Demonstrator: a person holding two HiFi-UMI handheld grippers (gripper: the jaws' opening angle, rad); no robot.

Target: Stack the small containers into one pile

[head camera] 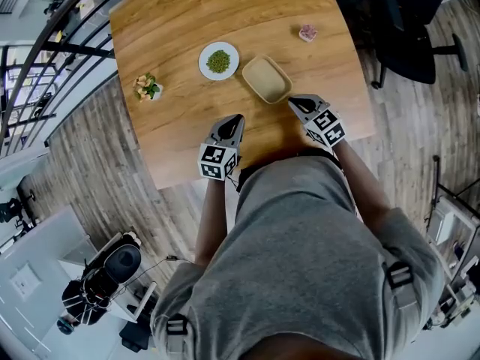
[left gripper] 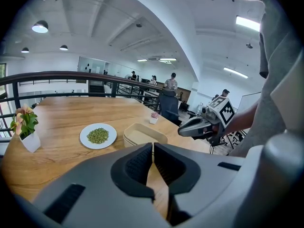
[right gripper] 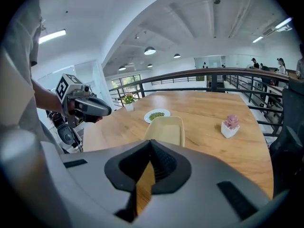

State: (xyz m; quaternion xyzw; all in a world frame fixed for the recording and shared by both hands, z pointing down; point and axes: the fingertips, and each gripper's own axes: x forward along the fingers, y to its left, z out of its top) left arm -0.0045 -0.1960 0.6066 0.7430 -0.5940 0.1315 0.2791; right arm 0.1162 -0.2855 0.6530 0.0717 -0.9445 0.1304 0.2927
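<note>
Grey and black, the left claw (head camera: 233, 120) and right claw (head camera: 295, 103) hover over the near edge of the wooden counter (head camera: 180, 28). Each has its jaws pressed together on nothing, held clear probably because stacking looks finished. Just beyond, the beige containers (head camera: 265, 79) appear nested in one pile. Farther off sit a white plate (head camera: 204, 53) of green bits, a flowering pot (head camera: 147, 87) and a pink plant (head camera: 307, 33).

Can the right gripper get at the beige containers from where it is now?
Probably yes: the right gripper sits just beside the beige containers with only table between; its fingers are shut, though.
</note>
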